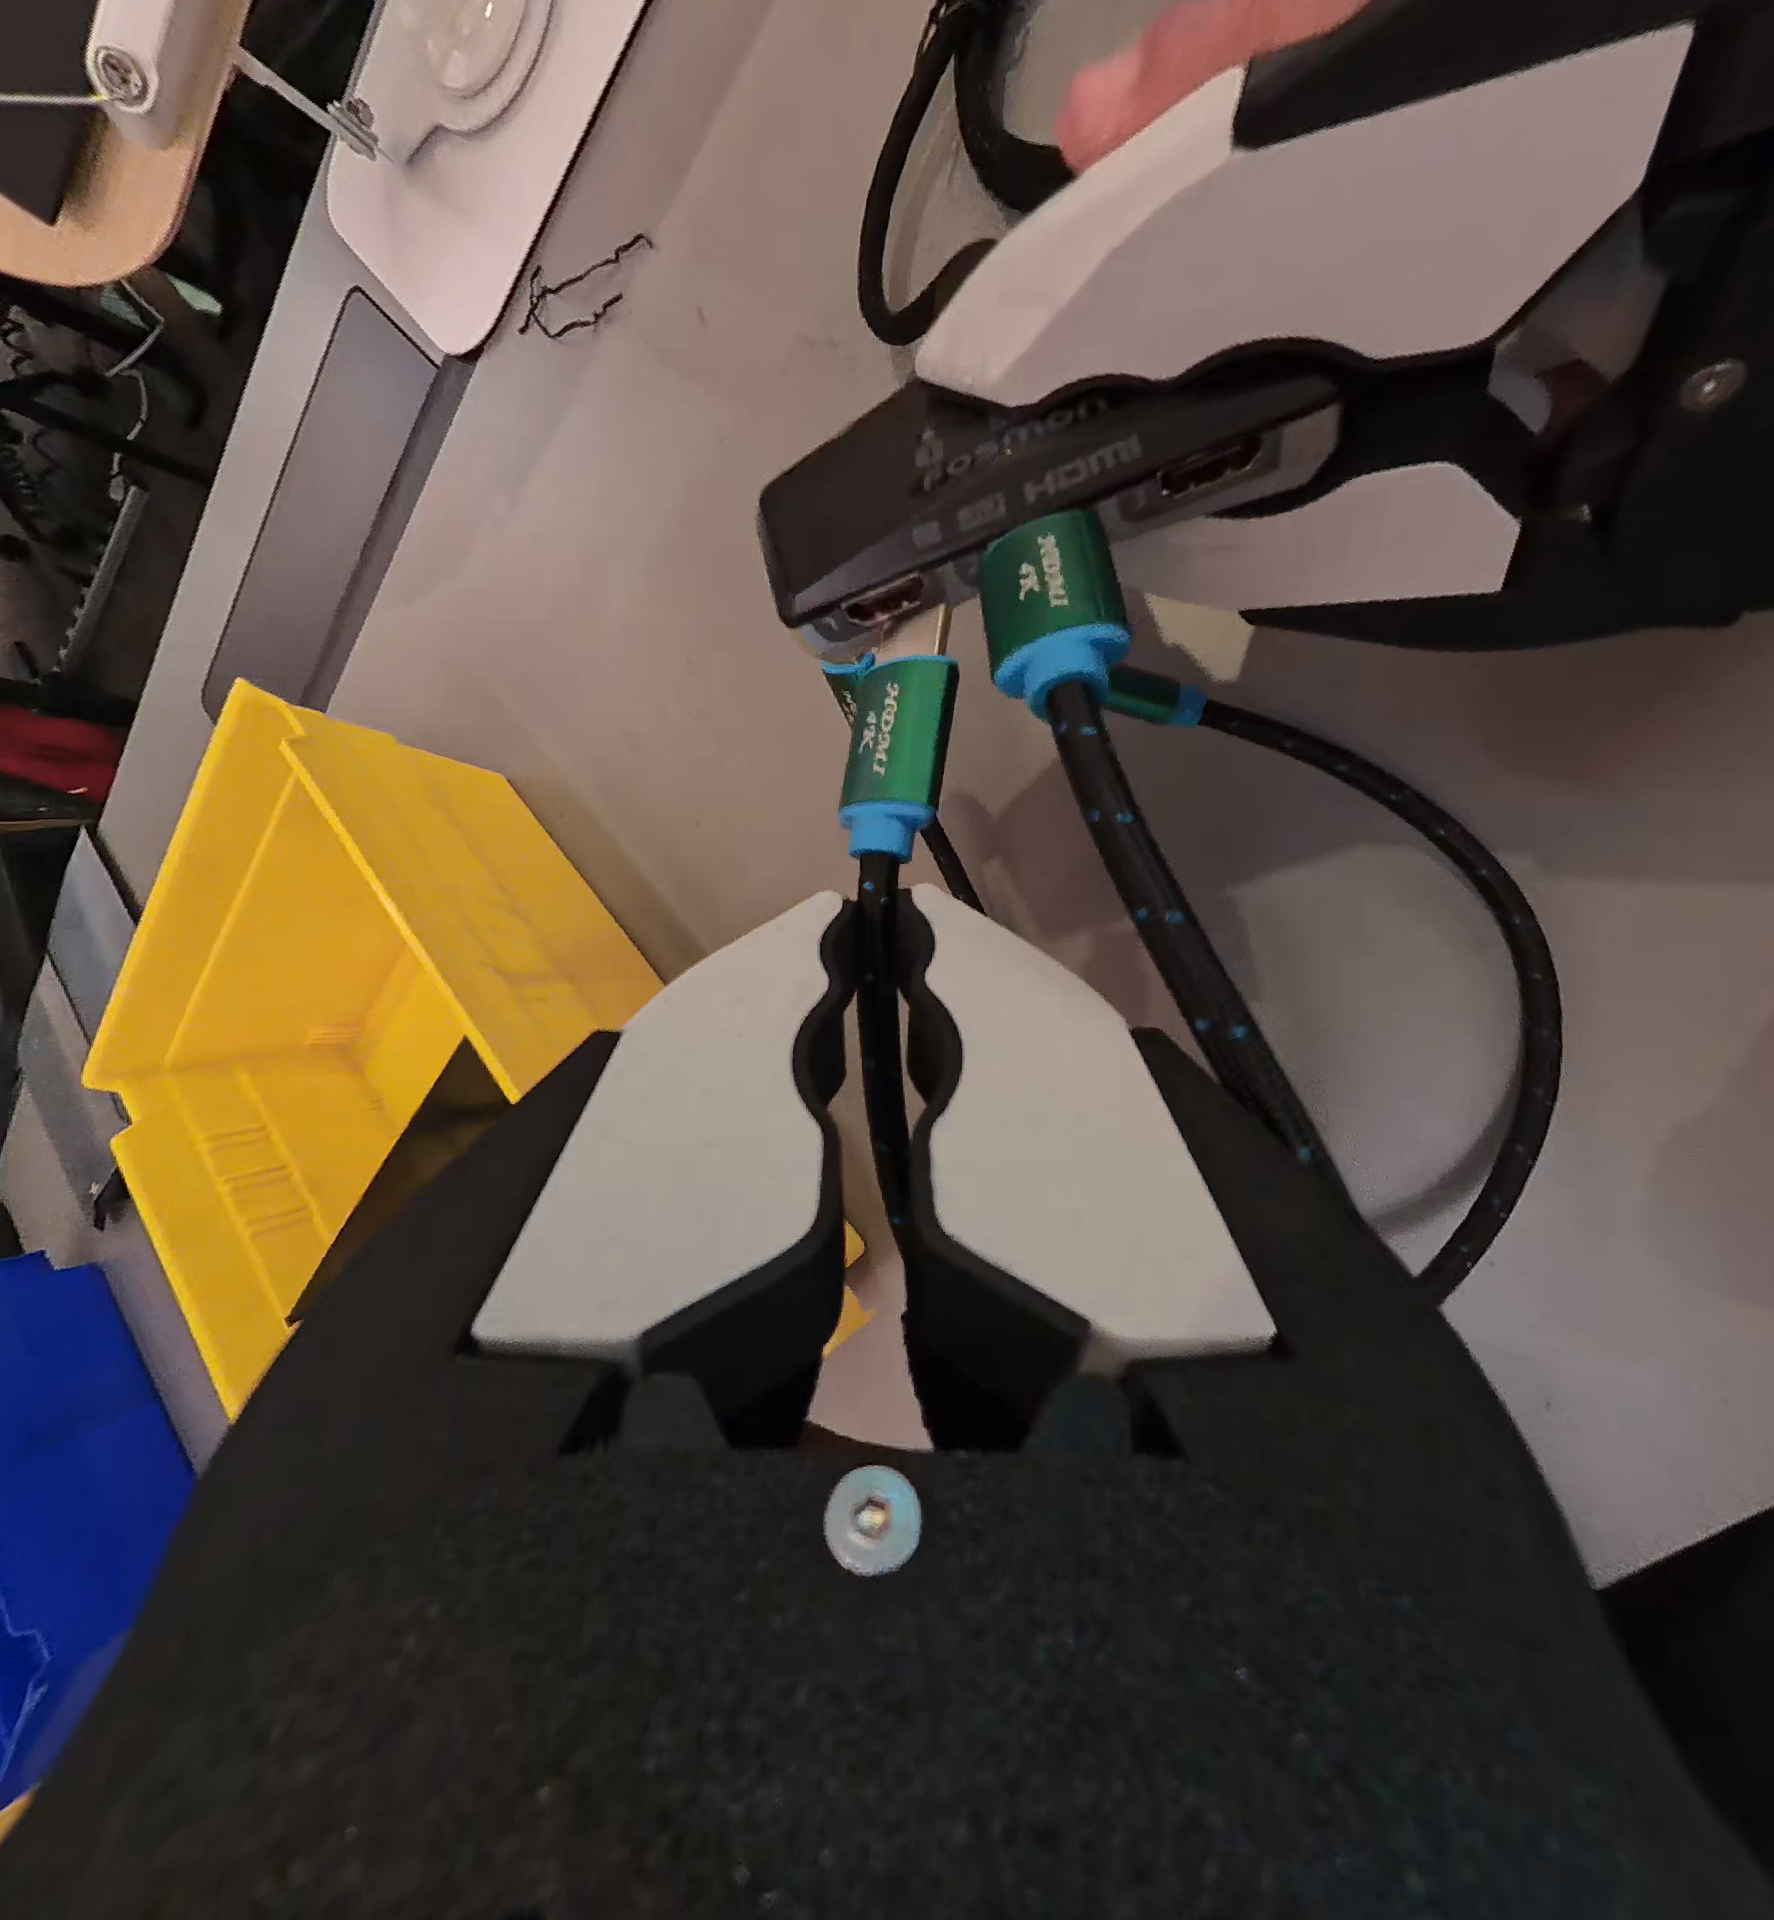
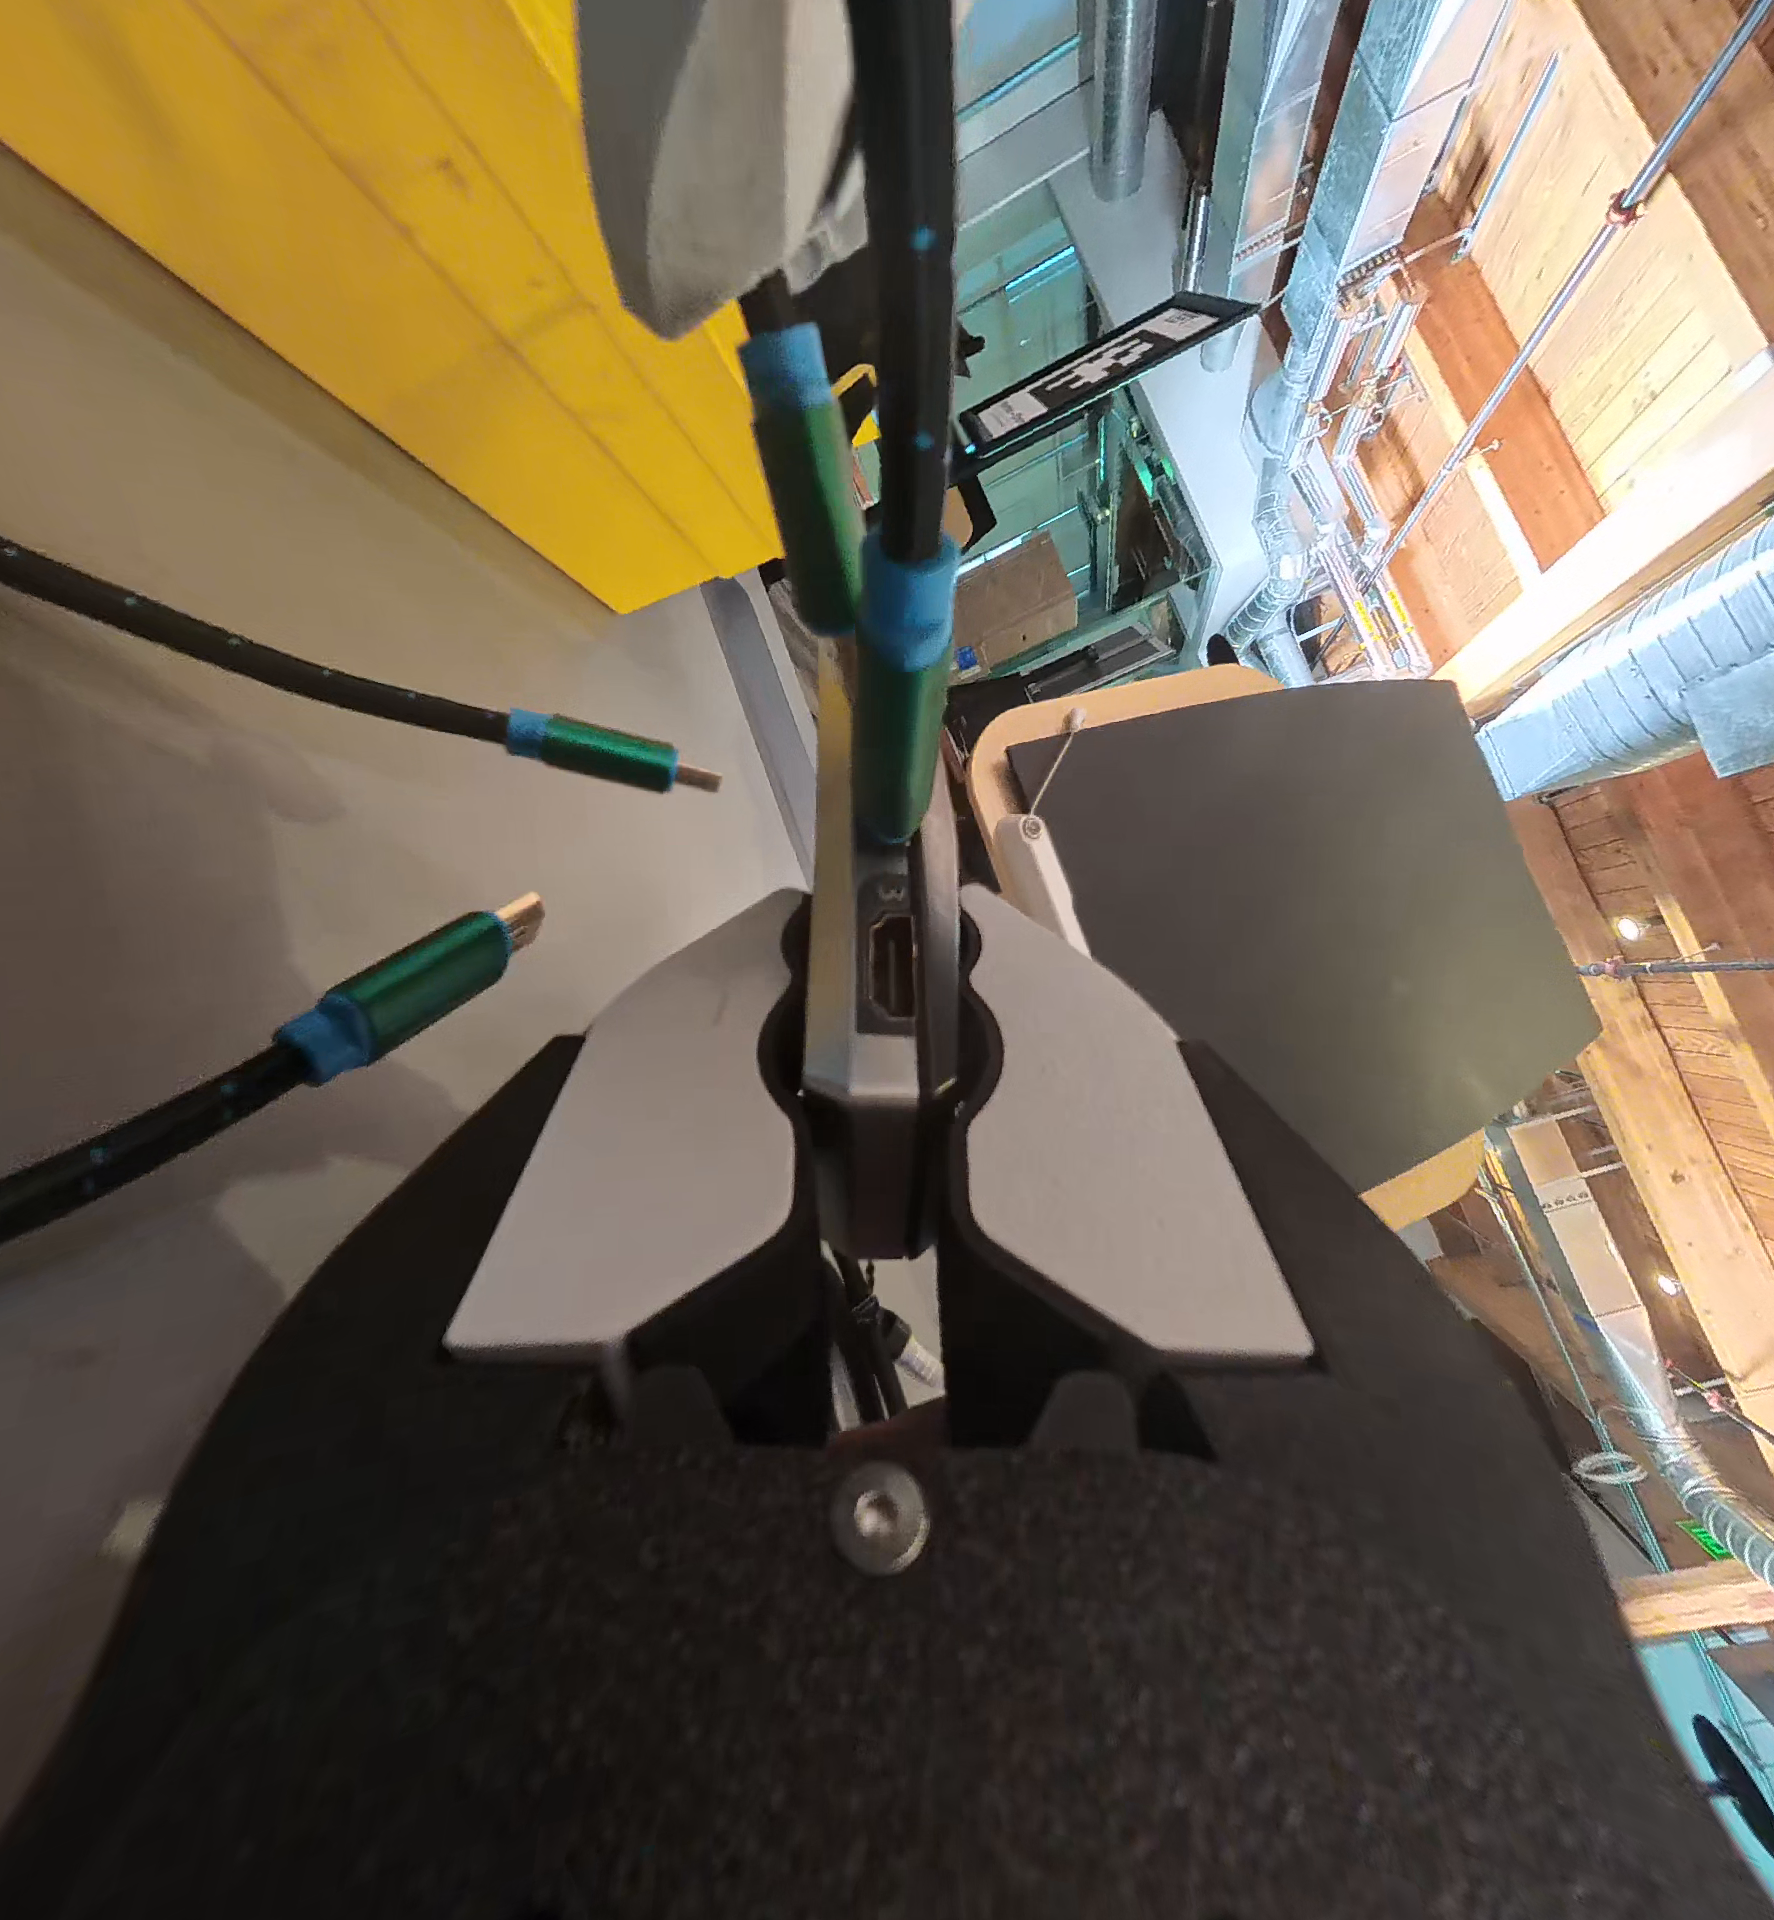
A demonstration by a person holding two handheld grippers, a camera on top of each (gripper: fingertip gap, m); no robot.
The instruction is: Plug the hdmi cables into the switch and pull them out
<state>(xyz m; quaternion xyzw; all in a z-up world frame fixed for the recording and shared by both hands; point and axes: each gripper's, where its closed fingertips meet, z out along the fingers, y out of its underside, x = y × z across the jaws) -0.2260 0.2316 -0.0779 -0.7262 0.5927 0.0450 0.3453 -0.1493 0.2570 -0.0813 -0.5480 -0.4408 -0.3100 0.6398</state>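
Above the pale worktop (image 1: 654, 499), the right tongs (image 2: 878, 997) clamp the black switch (image 1: 976, 499), one green plug (image 1: 1054, 592) already seated in its middle port. Just below the switch, the left tongs (image 1: 878, 914) pinch a braided cable (image 1: 881, 1039) behind a second plug (image 1: 893, 743) whose tip sits near the open end port (image 1: 878, 608); I judge insertion is under way, needing alignment and a straight push.

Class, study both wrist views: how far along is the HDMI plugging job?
Done: one green-shelled plug sits in the switch, which the right gripper clamps. In hand: the left gripper grips a second cable, its plug just short of an empty port. Left: seating it, two loose plugs on the table, then pulling out.
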